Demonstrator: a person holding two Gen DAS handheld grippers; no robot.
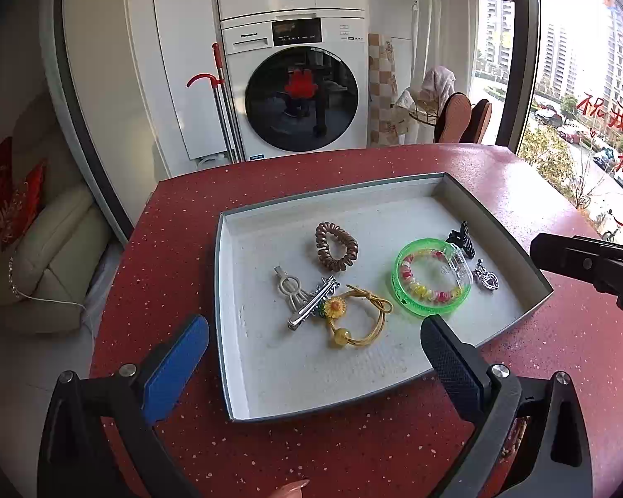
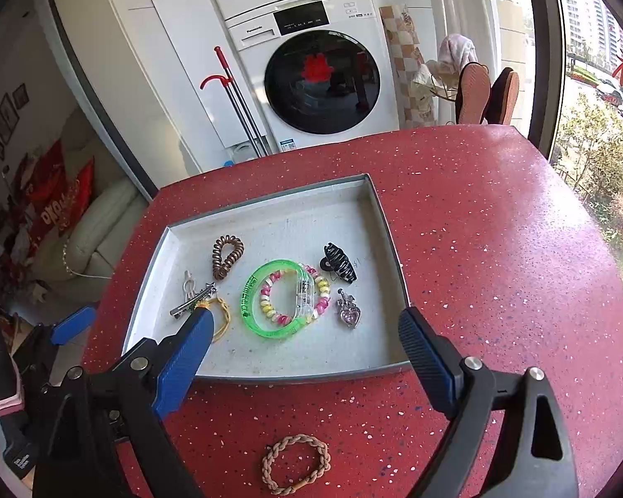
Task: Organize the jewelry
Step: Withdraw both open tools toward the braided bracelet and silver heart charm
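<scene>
One braided band [image 2: 295, 464] left outside the tray [image 2: 388, 367], at six o'clock under my wide, empty right gripper [image 2: 307, 323], nearer than my left gripper [image 1: 315, 340], also wide.

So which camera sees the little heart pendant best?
The right wrist view. There the heart pendant lies in plain sight on the tray, its pink heart and silvery top clear. In the left wrist view the heart pendant sits farther off, near the tray's right wall, small and harder to make out.
</scene>
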